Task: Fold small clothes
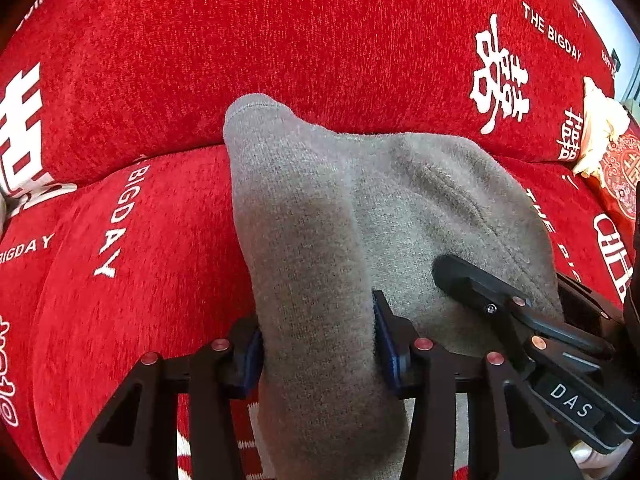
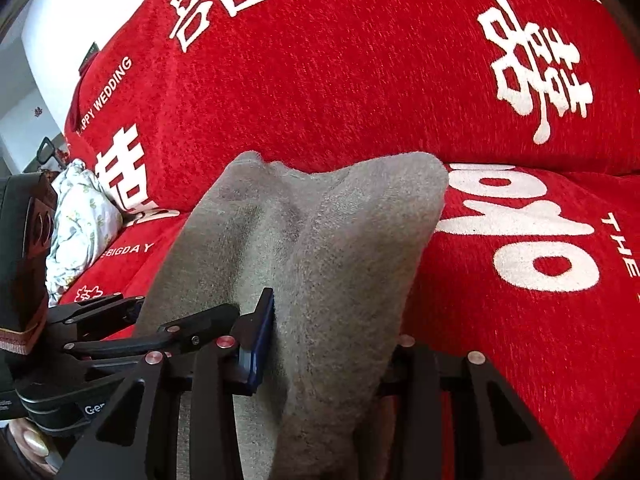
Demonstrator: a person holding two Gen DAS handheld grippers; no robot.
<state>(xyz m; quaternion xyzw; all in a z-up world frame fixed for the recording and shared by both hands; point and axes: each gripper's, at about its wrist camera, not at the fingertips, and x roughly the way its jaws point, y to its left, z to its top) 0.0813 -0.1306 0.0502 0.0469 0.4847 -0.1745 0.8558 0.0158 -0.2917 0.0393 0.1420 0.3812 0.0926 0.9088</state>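
A grey knit sock [image 1: 320, 220] is held up over a red sofa cover. My left gripper [image 1: 320, 344] is shut on one part of it, the cloth bunched between the blue pads [image 1: 386, 344]. My right gripper [image 2: 324, 340] is shut on another part of the same sock [image 2: 320, 240]; its left blue pad [image 2: 260, 340] shows, the right one is hidden under cloth. The right gripper's black fingers [image 1: 500, 300] show at the right in the left wrist view, close beside the left gripper. The left gripper's body [image 2: 100, 320] shows at the left in the right wrist view.
The red sofa cover [image 1: 320, 40] with white lettering fills both views, seat below and backrest behind. A pale crumpled cloth [image 1: 600, 120] lies at the far right of the left wrist view. A white floral cloth [image 2: 76, 220] lies at the left of the sofa in the right wrist view.
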